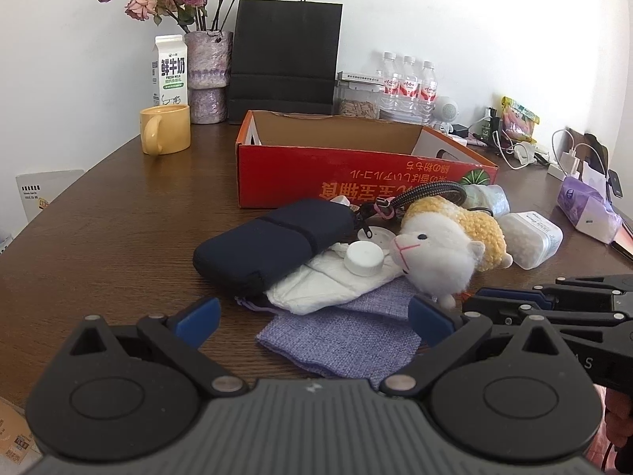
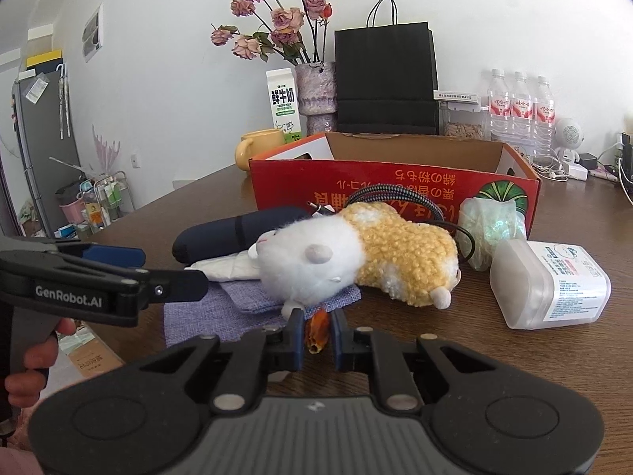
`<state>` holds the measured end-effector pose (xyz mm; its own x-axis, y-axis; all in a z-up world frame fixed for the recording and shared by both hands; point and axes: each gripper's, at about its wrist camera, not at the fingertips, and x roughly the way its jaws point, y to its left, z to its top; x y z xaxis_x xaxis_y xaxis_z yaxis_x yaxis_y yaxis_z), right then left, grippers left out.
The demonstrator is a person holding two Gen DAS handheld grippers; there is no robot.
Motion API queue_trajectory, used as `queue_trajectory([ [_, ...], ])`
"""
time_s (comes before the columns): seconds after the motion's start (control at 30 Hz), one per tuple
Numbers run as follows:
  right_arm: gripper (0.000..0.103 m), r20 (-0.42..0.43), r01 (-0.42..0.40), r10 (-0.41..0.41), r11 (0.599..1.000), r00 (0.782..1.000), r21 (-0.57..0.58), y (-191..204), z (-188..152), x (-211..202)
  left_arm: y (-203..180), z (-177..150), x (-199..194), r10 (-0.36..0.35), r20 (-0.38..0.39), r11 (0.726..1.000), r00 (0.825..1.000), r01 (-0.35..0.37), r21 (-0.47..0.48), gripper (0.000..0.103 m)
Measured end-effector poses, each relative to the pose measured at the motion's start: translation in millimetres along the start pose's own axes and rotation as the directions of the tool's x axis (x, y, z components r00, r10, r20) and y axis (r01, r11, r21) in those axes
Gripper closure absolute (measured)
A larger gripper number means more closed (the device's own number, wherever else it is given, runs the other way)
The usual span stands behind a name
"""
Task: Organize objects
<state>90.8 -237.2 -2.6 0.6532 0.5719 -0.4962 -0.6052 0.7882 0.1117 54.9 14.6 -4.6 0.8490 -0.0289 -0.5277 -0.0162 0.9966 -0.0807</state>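
A pile lies in front of an open red cardboard box (image 1: 356, 182): a white-and-yellow plush sheep (image 1: 447, 249), a dark blue pouch (image 1: 269, 245), a white cloth with a white cap (image 1: 364, 255) on it, and purple fabric (image 1: 348, 336). My left gripper (image 1: 312, 316) is open just short of the purple fabric. My right gripper (image 2: 316, 332) is shut on a small orange piece (image 2: 316, 330) at the sheep's (image 2: 356, 253) near side; it also shows in the left wrist view (image 1: 510, 304).
A yellow mug (image 1: 164, 134), milk carton (image 1: 169, 69), vase of dried roses (image 1: 207, 75), black paper bag (image 1: 285, 51) and water bottles (image 1: 407, 87) stand behind the box. A frosted plastic container (image 2: 550, 285), a crumpled bag (image 2: 490, 225) and a braided cable (image 2: 395, 194) lie right of the sheep.
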Motion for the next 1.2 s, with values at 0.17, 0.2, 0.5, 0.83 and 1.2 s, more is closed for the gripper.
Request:
queue_trajectory([
  [0.17, 0.090, 0.023, 0.020, -0.021, 0.999, 1.000, 0.026, -9, -3, -14, -13, -1, -2, -0.053, 0.010, 0.998, 0.999, 0.052, 0.044, 0.000],
  [0.2, 0.090, 0.029, 0.026, -0.027, 0.999, 0.999, 0.031, -11, -3, -17, -16, -2, -3, -0.066, 0.010, 0.996, 0.998, 0.065, 0.056, 0.000],
  [0.5, 0.090, 0.067, 0.053, -0.056, 0.997, 0.996, 0.057, -23, -1, -34, -44, -12, 0, -0.168, -0.027, 0.975, 0.985, 0.170, 0.143, 0.022],
  [0.83, 0.090, 0.065, 0.052, -0.057, 0.996, 0.996, 0.070, -25, -6, -35, -59, -20, 6, -0.236, -0.076, 0.951, 0.969, 0.246, 0.186, 0.057],
  [1.2, 0.090, 0.061, 0.043, -0.048, 0.996, 0.997, 0.076, -26, -9, -35, -63, -26, 12, -0.232, -0.093, 0.947, 0.968, 0.246, 0.206, 0.072],
])
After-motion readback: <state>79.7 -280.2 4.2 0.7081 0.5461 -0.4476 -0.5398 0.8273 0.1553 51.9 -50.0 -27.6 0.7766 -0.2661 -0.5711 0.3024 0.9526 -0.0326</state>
